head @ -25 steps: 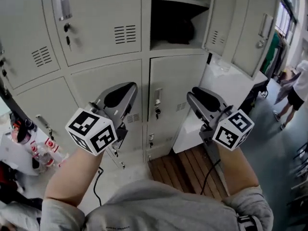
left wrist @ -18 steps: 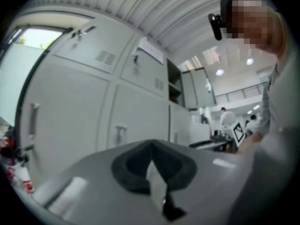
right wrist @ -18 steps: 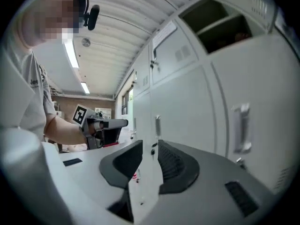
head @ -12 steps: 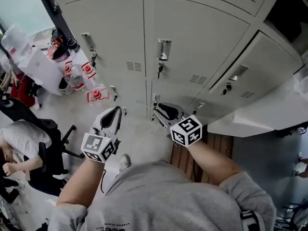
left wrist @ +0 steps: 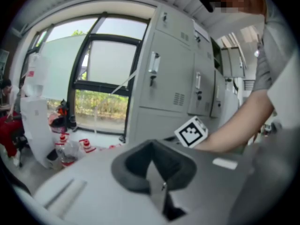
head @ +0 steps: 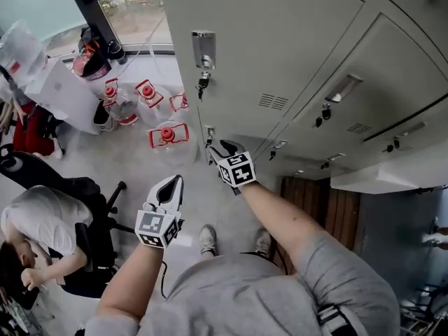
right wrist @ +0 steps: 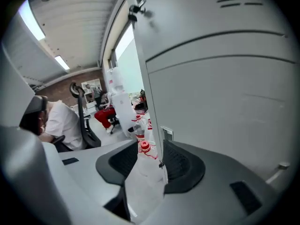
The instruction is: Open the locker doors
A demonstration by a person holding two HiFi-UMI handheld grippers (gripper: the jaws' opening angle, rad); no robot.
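- Locker door [right wrist: 220,116] in the bottom row sits closed, low by the floor and just ahead of the right gripper. Nearest the person, the left gripper [left wrist: 158,170] hangs to the side with its jaws together on nothing, so it cannot steady the door if it swings hard.
- Right gripper [right wrist: 152,163]: its jaws have just been opening and stand wide. The door's handle-side edge and the small handle [right wrist: 167,134] lie between the pads, and neither pad presses. Closing early or off-centre would likely pinch bare sheet metal and slide off.
- That handle is a thin tab — little to hold. If the latch is locked or stiff, a sharp pull could snap the pads free.
- Red-capped water bottles [head: 166,137] crowd the floor just beside the locker's end. A slip toward that side could knock them over.
- Farther off, a seated person [head: 42,229] in an office chair [head: 91,194] is well apart — a small risk, unless a freed arm flings wide.
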